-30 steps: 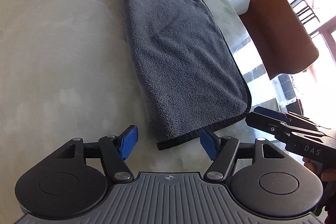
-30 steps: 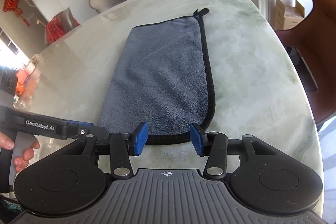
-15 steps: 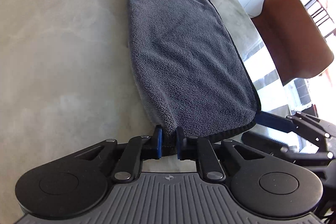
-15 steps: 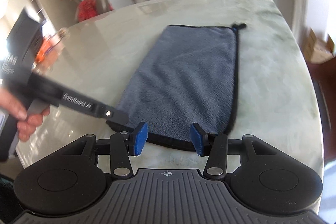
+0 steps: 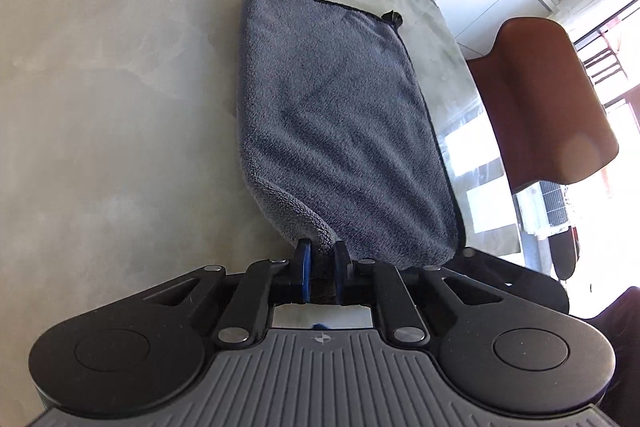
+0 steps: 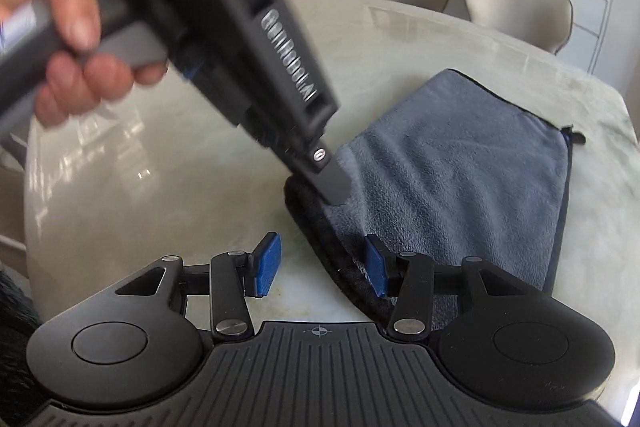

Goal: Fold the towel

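A grey towel (image 5: pixel 340 115) with black edging lies folded lengthwise on the pale marble table (image 5: pixel 112 99). My left gripper (image 5: pixel 320 273) is shut on the towel's near left corner and lifts it a little, so the cloth bunches at the pads. In the right wrist view the towel (image 6: pixel 460 179) lies ahead to the right, and the left gripper (image 6: pixel 332 187) pinches its near corner. My right gripper (image 6: pixel 322 263) is open, with the towel's near black edge between its blue pads (image 6: pixel 266 263), not clamped.
A brown leather chair (image 5: pixel 548 99) stands by the table's right edge. Two beige chairs (image 6: pixel 516 7) stand at the far side before a white cabinet. The person's hand (image 6: pixel 60 27) holds the left gripper's handle close above the table.
The left gripper closed on the towel's near left corner and has lifted it. The right gripper swung left along the near edge and stays open.
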Tool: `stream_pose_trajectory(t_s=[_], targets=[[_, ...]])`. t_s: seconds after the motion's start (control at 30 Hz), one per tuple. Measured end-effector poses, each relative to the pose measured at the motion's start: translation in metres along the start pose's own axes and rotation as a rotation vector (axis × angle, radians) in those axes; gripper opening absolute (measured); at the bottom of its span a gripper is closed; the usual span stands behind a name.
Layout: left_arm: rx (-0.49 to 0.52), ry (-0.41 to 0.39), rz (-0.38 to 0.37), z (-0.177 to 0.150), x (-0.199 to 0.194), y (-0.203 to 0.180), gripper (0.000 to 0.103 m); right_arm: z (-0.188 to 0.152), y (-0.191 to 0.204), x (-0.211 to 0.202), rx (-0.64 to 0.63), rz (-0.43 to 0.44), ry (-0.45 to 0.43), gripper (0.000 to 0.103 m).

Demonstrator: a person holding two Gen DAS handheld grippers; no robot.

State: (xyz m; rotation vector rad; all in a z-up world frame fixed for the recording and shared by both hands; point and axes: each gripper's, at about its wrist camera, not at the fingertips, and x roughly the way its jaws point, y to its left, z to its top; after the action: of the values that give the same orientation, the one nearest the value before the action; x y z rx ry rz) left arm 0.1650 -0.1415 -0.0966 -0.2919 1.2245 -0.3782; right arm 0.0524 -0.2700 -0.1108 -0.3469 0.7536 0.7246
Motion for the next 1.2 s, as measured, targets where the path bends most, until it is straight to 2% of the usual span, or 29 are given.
stream_pose_trajectory(t_s=[0.07, 0.1, 0.13, 0.17, 0.2, 0.23, 0.3, 0.47, 0.6, 0.67, 0.77, 0.87, 0.97, 1.0, 1.07, 1.13, 1.2], targets=[[0.012, -0.006, 0.001, 0.002, -0.002, -0.002, 0.01, 0.0, 0.003, 0.004, -0.009, -0.031, -0.001, 0.044], [0.021, -0.011, 0.003, 0.002, -0.003, -0.003, 0.011, 0.0, 0.003, 0.006, -0.013, -0.048, 0.005, 0.036], [0.036, -0.022, 0.006, 0.002, -0.005, -0.004, 0.015, 0.001, 0.001, 0.006, -0.004, -0.051, 0.007, 0.023], [0.058, -0.033, 0.01, 0.002, -0.007, -0.004, 0.019, 0.001, -0.001, 0.006, 0.006, -0.054, 0.009, 0.019], [0.111, -0.046, 0.019, 0.0, -0.012, -0.006, 0.033, 0.002, -0.003, 0.006, 0.016, -0.055, 0.01, 0.012], [0.165, -0.059, 0.027, -0.002, -0.016, -0.008, 0.049, 0.003, -0.007, 0.004, 0.035, -0.044, 0.001, 0.01], [0.272, -0.085, 0.044, -0.006, -0.025, -0.012, 0.059, 0.004, -0.014, -0.003, 0.069, -0.028, -0.022, 0.01], [0.579, -0.153, 0.08, -0.02, -0.037, -0.022, 0.06, 0.011, -0.044, -0.012, 0.186, 0.03, -0.048, 0.01], [0.949, -0.171, 0.14, -0.038, -0.027, -0.039, 0.061, 0.017, -0.06, -0.016, 0.229, 0.062, -0.058, 0.01], [1.049, -0.172, 0.157, -0.042, -0.022, -0.043, 0.061, 0.019, -0.063, -0.019, 0.23, 0.067, -0.059, 0.01], [1.146, -0.179, 0.192, -0.045, -0.011, -0.052, 0.06, 0.024, -0.067, -0.019, 0.206, 0.087, -0.041, 0.01], [1.169, -0.208, 0.2, -0.041, -0.007, -0.058, 0.06, 0.028, -0.066, -0.015, 0.176, 0.096, -0.03, 0.01], [1.195, -0.209, 0.164, -0.038, -0.005, -0.062, 0.06, 0.03, -0.063, -0.013, 0.15, 0.1, -0.02, 0.01], [1.205, -0.194, 0.161, -0.038, -0.004, -0.063, 0.057, 0.031, -0.063, -0.013, 0.144, 0.097, -0.018, 0.01], [1.216, -0.152, 0.158, -0.037, 0.001, -0.063, 0.041, 0.03, -0.063, -0.015, 0.148, 0.097, -0.017, 0.01], [1.197, -0.118, 0.158, -0.035, 0.005, -0.062, 0.008, 0.03, -0.064, -0.015, 0.156, 0.093, -0.016, 0.01], [1.164, -0.1, 0.157, -0.031, 0.006, -0.059, 0.007, 0.029, -0.064, -0.015, 0.156, 0.088, -0.012, 0.01]])
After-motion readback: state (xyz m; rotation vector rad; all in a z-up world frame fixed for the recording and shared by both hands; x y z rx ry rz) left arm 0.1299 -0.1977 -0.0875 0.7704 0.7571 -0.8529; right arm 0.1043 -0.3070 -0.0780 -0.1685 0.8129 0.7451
